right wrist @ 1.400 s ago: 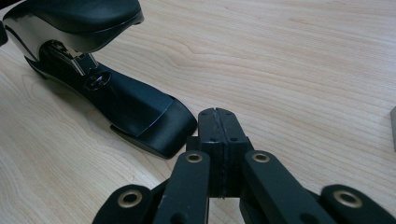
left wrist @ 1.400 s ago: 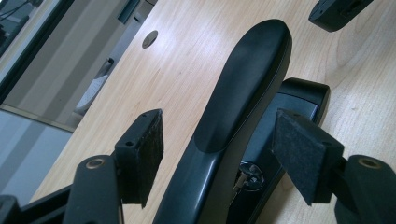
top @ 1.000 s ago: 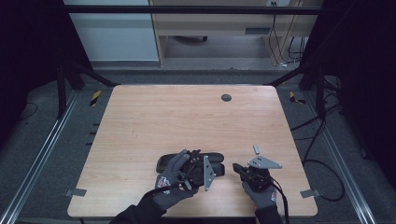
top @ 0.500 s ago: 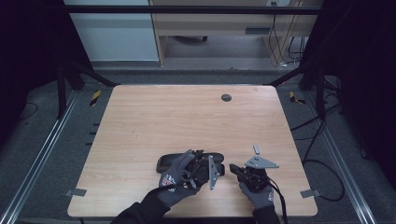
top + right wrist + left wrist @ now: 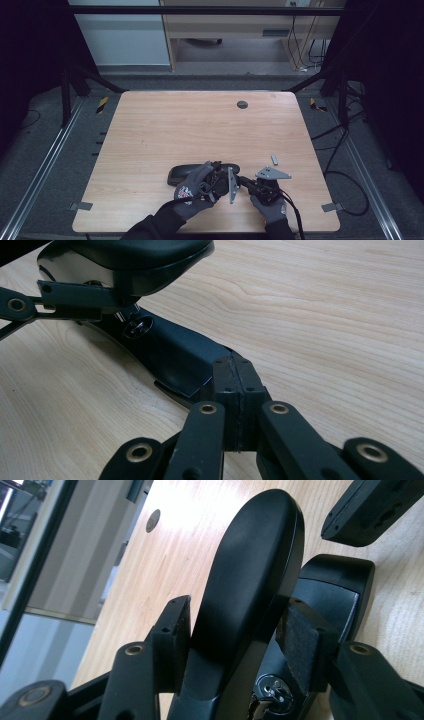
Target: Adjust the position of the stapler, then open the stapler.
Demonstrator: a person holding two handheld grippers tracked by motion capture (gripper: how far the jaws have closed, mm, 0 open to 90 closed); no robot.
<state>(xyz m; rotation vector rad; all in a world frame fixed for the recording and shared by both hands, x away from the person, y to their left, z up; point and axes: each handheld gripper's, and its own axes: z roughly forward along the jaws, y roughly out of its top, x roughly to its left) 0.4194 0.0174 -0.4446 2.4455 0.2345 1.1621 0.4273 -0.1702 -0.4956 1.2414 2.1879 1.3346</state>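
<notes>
A: Where did the stapler [image 5: 200,172] sit?

B: On the table [image 5: 165,125], near its front edge, between the two gloved hands. Black, long, lying flat on its base. No box, tray or other container stood on the table.

A: Left gripper [image 5: 220,175]?

B: Its jaws had just been closing and stood about half shut, one on each side of the stapler's top arm [image 5: 250,580]. In the left gripper view the arm rose between the two pads [image 5: 300,635]. The right-hand pad lay against the arm; at the left-hand pad I couldn't tell touch from a hair's gap.

A: And the right gripper [image 5: 234,385]?

B: Jaws closed, pads [image 5: 222,380] pressed face to face, nothing between them. In the right gripper view their tips met the near end of the stapler's base [image 5: 175,360]; touching or just short, hard to say. In the high view that gripper [image 5: 250,182] lay low at the stapler's right end.

A: Anything else?

B: A round grommet [image 5: 242,104] near the far edge, well apart from the work.
</notes>
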